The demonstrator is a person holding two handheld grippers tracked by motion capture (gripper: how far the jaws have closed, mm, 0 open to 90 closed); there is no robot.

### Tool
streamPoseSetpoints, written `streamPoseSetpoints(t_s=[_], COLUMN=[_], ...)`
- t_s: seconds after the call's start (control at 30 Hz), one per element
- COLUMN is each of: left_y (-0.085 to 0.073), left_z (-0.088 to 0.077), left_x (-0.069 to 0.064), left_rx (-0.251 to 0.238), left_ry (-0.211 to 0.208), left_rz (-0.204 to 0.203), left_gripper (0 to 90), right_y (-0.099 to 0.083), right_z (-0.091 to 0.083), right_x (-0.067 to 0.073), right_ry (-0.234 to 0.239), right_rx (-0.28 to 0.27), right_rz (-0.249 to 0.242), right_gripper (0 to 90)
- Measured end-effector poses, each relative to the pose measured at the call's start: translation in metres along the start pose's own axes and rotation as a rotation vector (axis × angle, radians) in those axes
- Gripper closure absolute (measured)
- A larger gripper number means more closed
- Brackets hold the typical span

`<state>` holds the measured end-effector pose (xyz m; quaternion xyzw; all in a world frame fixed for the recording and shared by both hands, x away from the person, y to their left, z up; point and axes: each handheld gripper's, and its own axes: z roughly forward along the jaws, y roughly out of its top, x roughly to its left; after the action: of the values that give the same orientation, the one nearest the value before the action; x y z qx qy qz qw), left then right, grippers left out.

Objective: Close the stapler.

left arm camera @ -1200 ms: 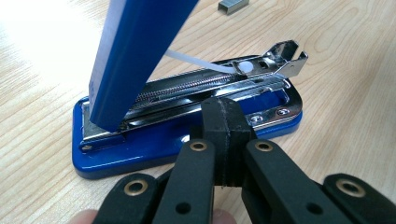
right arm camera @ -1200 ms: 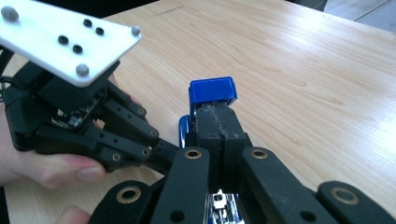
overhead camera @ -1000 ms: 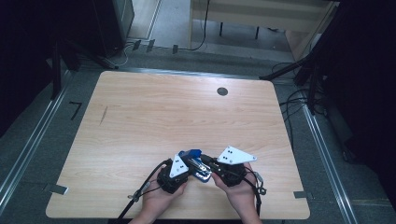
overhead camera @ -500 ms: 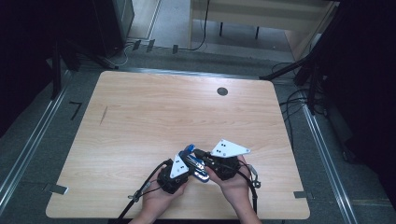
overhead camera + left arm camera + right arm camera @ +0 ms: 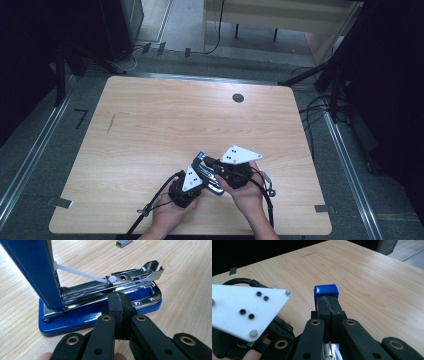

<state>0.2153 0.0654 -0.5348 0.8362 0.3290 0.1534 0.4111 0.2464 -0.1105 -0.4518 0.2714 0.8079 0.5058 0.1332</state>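
Your blue metal stapler (image 5: pixel 100 312) sits near the bottom centre of the high view, on the pale wooden table (image 5: pixel 165 125), with its blue lid (image 5: pixel 32 272) swung up and the chrome staple channel (image 5: pixel 107 290) bared. Your left tongs (image 5: pixel 119 315) are clenched with nothing between them, their tip pressing down on the stapler's base rail at the lower middle of the left gripper view. Your right tongs (image 5: pixel 329 307) are also clenched on nothing and lean against the lid's blue tip (image 5: pixel 325 291), propping it open.

That prop is the weak point, I judge: there is no clamp, just contact, so a slight slide lets the lid snap shut onto the channel. The white plastic pusher rod (image 5: pixel 80 273) stretches from lid to channel and looks easy to bend or pop out if you push the lid further back. If the left tongs slip off the smooth rail, the stapler may skid. A small grey strip of staples (image 5: pixel 124 242) waits at the top edge of the left gripper view.
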Motion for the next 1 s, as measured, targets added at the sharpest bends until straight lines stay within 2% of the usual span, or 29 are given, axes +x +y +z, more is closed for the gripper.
streamPoseSetpoints(t_s=[1.0], left_y=[0.000], left_z=[0.000], left_x=[0.000], left_rx=[-0.002], left_ry=[0.001], left_rz=[0.006], left_gripper=[90.0], right_y=[0.022], right_z=[0.036], right_x=[-0.004], right_ry=[0.057], right_rx=[0.006], right_rz=[-0.012], right_gripper=[90.0])
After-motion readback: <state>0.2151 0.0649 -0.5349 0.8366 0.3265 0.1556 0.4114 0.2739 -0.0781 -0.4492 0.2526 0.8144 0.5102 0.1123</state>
